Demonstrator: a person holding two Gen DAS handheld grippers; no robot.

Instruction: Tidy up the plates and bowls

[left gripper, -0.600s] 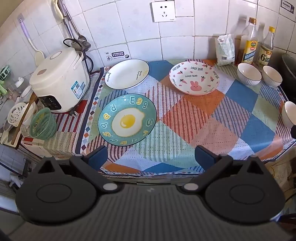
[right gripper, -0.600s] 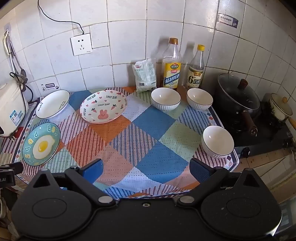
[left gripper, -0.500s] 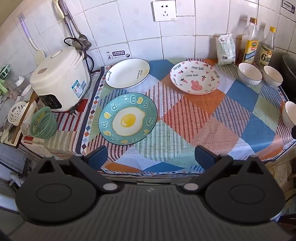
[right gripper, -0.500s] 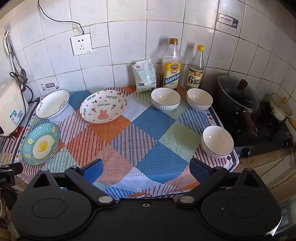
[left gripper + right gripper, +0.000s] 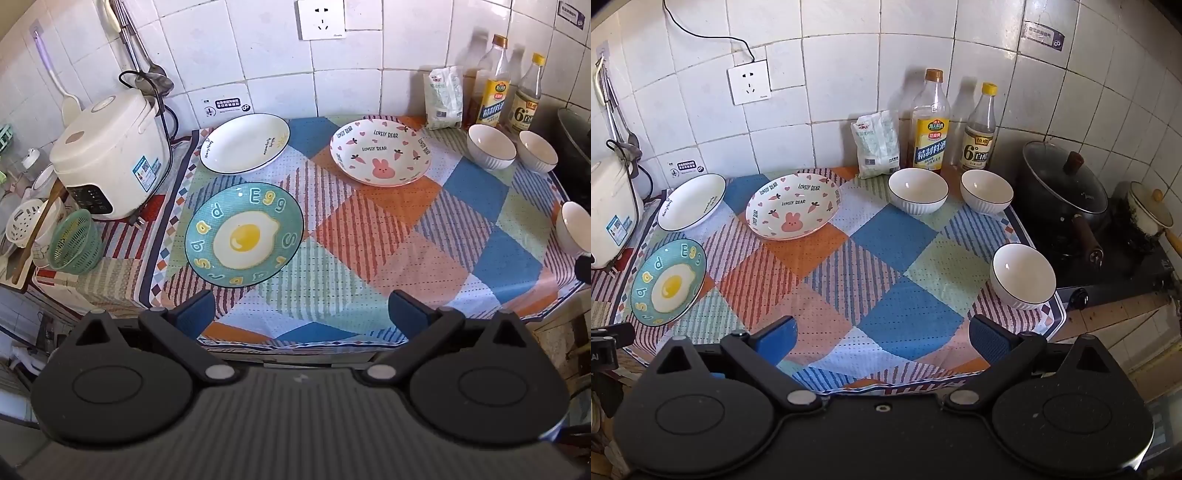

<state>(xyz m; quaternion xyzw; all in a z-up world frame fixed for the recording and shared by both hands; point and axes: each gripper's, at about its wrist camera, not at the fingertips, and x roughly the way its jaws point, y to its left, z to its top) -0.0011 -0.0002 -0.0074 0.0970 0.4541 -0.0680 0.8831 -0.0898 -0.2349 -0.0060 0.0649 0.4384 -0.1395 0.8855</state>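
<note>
Left gripper (image 5: 301, 308) and right gripper (image 5: 882, 334): jaws wide apart, nothing between them. On the patchwork cloth (image 5: 894, 236): teal egg-print plate (image 5: 243, 234), white plate (image 5: 245, 143), pink rabbit plate (image 5: 380, 151), three white ribbed bowls (image 5: 1023, 275), all separate.

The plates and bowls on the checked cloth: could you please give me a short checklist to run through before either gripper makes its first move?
1. Left gripper open with nothing between its fingers: ok.
2. Right gripper open with nothing between its fingers: ok.
3. Egg plate, white plate and rabbit plate lie flat and apart, none stacked: ok.
4. All three white bowls upright: two by the bottles, one near the cloth's stove-side edge: ok.
5. Bowls hold nothing: ok.
6. Cloth lies flat under the dishes: ok, though its grip on the counter cannot be told.
</note>
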